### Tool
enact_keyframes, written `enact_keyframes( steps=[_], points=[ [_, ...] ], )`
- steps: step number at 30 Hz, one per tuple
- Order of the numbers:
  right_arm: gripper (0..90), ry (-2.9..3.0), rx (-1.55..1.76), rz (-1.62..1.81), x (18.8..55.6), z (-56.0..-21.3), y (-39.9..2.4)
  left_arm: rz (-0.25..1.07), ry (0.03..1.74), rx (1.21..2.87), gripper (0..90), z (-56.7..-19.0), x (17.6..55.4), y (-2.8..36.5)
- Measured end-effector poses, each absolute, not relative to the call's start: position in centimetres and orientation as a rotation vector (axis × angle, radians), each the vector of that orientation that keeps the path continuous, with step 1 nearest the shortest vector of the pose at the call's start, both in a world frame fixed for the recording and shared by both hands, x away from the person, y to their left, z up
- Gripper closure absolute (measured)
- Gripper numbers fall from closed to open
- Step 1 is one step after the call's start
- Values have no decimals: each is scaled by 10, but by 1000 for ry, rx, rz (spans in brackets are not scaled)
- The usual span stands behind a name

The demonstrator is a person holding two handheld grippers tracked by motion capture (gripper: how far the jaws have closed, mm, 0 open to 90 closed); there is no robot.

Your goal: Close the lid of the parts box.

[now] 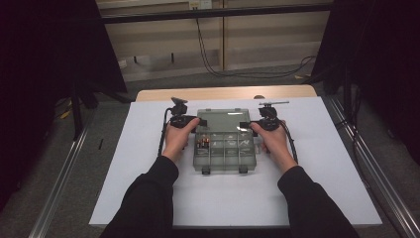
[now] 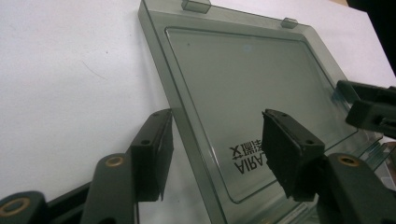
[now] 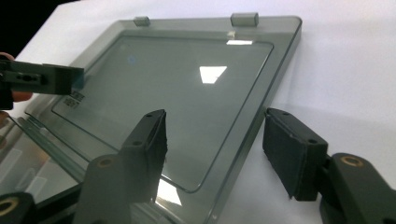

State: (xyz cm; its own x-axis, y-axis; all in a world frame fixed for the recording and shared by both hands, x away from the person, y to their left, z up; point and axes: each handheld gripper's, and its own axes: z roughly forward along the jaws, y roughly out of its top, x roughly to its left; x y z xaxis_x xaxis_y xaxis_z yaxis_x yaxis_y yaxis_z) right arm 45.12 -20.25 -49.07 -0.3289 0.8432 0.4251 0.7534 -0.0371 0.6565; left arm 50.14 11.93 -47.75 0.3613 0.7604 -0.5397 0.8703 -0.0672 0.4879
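A smoky clear plastic organizer box (image 1: 224, 167) lies on the white table with its lid (image 1: 223, 119) folded back flat behind it. My left gripper (image 1: 198, 122) is at the lid's left edge. In the left gripper view its jaws (image 2: 217, 126) straddle that edge of the lid (image 2: 243, 84) with a wide gap, one over the lid and one over the table. My right gripper (image 1: 245, 125) is at the lid's right edge. In the right gripper view it (image 3: 215, 116) straddles the rim of the lid (image 3: 187, 79) the same way, pads apart from it.
Small parts (image 1: 204, 143) sit in the box's left compartments. Two latch tabs (image 1: 205, 170) stick out at the box's front. The white table top (image 1: 322, 163) has bare room on all sides. Cables (image 1: 163, 134) trail from the grippers.
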Motion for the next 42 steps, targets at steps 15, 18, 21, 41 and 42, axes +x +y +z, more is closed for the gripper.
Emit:
enact_keyframes(
  steps=[15, 18, 21, 41, 42],
  points=[
    [544, 2111, 1710, 1335, 447, -482, -207, -165, 1380, 1800, 656, -470, 498, 129],
    [609, 2096, 1675, 1328, 444, -476, -208, -137, 1345, 1794, 709, -463, 495, 133],
    [682, 2072, 1651, 1344, 440, -470, -210, -120, 1310, 1778, 755, -457, 491, 136],
    [857, 2004, 1504, 1381, 417, -463, -215, -13, 1213, 1784, 832, -448, 476, 143],
    [856, 2002, 1514, 1381, 417, -463, -215, -2, 1207, 1805, 835, -448, 475, 143]
  ],
)
